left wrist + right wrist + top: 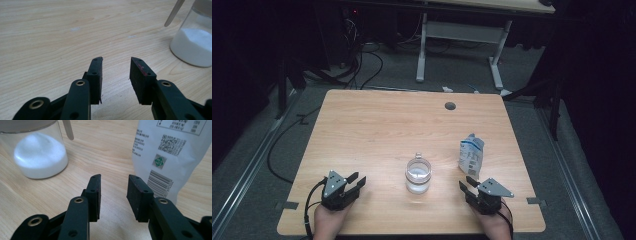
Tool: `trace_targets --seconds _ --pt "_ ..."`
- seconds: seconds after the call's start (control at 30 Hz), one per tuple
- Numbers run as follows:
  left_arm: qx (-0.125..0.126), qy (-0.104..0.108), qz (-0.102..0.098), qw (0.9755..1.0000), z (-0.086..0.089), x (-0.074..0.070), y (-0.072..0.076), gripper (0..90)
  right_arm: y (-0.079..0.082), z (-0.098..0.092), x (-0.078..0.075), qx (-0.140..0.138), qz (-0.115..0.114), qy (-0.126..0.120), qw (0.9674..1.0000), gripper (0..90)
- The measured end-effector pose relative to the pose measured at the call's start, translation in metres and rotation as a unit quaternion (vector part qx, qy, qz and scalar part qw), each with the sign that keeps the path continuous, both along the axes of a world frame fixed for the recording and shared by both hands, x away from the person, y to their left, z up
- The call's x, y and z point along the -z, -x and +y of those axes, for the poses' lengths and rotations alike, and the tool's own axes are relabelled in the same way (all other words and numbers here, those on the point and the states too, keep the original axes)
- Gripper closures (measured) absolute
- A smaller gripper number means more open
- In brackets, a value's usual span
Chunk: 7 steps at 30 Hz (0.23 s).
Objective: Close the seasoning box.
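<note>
**Jar and pouch wait between two empty grippers**

On the wooden table (377,125), a clear glass jar (418,175) stands near the front edge, partly filled with a white powder (40,157), with a pale utensil handle (173,12) leaning out of its mouth. Just to its right stands a white pouch (471,155), upright and slightly crumpled. The left gripper (354,181) rests well to the left of the jar, the right gripper (466,186) just in front of the pouch; each has its jaws spread, with nothing between them.

The risks, as I judge them: the pouch is soft and light, so a pinch low on its body could buckle it or tip it toward the jar. The jar is smooth glass; a grip that lands off-centre could slide it or knock the handle, scattering powder. Any pour from pouch to jar could miss that narrow mouth.

The pouch carries a barcode (160,183), a QR code (173,144) and a small green mark (159,161); the fine print beside them is too small to read, and no brand can be made out.
</note>
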<state>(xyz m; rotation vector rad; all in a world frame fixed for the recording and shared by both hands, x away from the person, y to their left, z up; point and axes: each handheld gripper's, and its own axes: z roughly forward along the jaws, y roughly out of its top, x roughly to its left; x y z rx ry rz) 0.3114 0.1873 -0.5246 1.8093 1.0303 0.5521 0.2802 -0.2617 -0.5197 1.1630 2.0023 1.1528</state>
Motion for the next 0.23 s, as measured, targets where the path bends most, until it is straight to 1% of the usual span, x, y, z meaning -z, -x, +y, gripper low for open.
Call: trace_targets --seconds 0.1,0.23 --pt "-0.002 0.003 -0.005 1.0 -0.0019 -0.0031 0.0017 63.1 -0.0004 0.0012 -0.0018 -0.002 -0.005 -0.002 1.0 63.9" --pt "0.002 0.002 -0.004 1.0 -0.0052 -0.0041 0.0006 63.1 0.0031 -0.0028 -0.002 0.002 -0.008 -0.004 1.0 64.1"
